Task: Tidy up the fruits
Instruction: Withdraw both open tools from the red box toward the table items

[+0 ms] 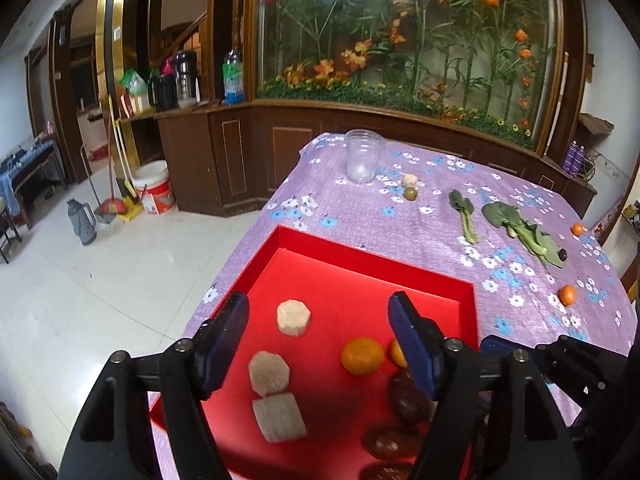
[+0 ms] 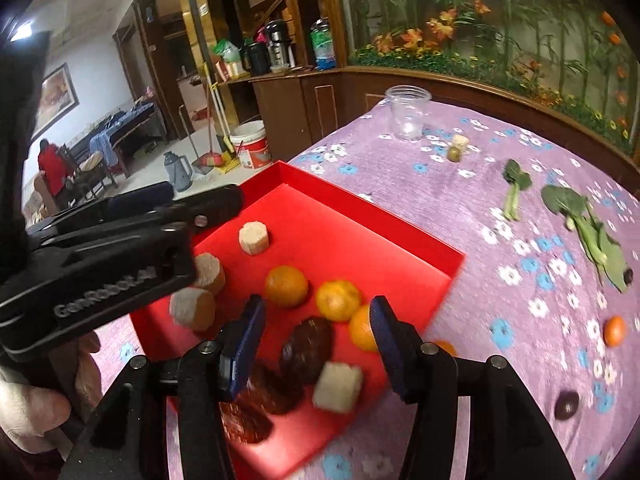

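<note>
step: fruit being gathered into red tray [image 1: 400, 264] | left gripper [image 1: 320, 344], right gripper [image 2: 316, 344]: spread, nothing pinched | next: orange [image 1: 567, 295] near table's right edge to be fetched

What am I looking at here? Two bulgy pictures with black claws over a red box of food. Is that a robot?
No robot: a person holds a claw-like gripper in each hand, each with a wide-angle camera looking along its fingers. One picture is from the left gripper, the other from the right gripper. Both are open and hold nothing. Below them a red box holds oranges, pale chunks and dark brown fruits. On the purple tablecloth lie leafy greens, a clear cup and more small oranges.
</note>
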A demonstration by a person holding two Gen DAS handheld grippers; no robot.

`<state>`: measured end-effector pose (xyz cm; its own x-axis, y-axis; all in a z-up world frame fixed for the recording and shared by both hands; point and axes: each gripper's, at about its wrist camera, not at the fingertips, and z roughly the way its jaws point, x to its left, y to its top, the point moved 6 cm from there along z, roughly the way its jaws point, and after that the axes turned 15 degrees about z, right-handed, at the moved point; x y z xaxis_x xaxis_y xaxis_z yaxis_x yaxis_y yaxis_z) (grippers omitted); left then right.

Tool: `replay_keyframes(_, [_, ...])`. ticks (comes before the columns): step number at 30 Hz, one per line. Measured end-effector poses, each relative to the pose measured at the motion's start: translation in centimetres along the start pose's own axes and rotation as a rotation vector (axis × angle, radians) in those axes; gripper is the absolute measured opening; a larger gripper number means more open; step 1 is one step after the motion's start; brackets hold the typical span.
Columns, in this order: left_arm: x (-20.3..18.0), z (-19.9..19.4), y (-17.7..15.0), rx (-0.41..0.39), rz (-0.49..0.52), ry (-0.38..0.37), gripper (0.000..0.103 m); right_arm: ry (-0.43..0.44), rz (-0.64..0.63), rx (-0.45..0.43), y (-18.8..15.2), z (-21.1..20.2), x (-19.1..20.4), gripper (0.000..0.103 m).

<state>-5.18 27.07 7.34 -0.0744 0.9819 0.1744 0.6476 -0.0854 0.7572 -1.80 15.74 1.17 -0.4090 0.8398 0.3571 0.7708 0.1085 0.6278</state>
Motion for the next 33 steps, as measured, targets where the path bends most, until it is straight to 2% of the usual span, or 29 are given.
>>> replay_keyframes(7, [-3.4,-3.0,-0.5,-0.02,0.023,-0.03,0.074,-0.003,0.084,-0.04,-1.3,-3.7,-3.4,0.063])
replay_keyframes(15, [-7.6,-4.7,-1.0,-0.014,0.066,-0.058,0.074,-0.006,0.161,-0.085,-3.4,-7.8,-7.9,0.065])
replay_keyframes(20, [-9.2,-4.7,-1.8,0.008,0.028,-0.143,0.074,-0.032,0.226,-0.116,-4.8,-10.2,-12.1,0.067])
replay_keyframes(26, [-10.3,-4.3,-2.6,0.033,-0.014,-0.183,0.074,-0.108,0.314,-0.134,-6.3,-12.5,-18.3,0.068])
replay_keyframes(33, [-14.1,-2.9,-2.9,0.066,0.034,-0.282,0.074,-0.167,0.39,-0.118,-7.3,-12.8,-23.7,0.068])
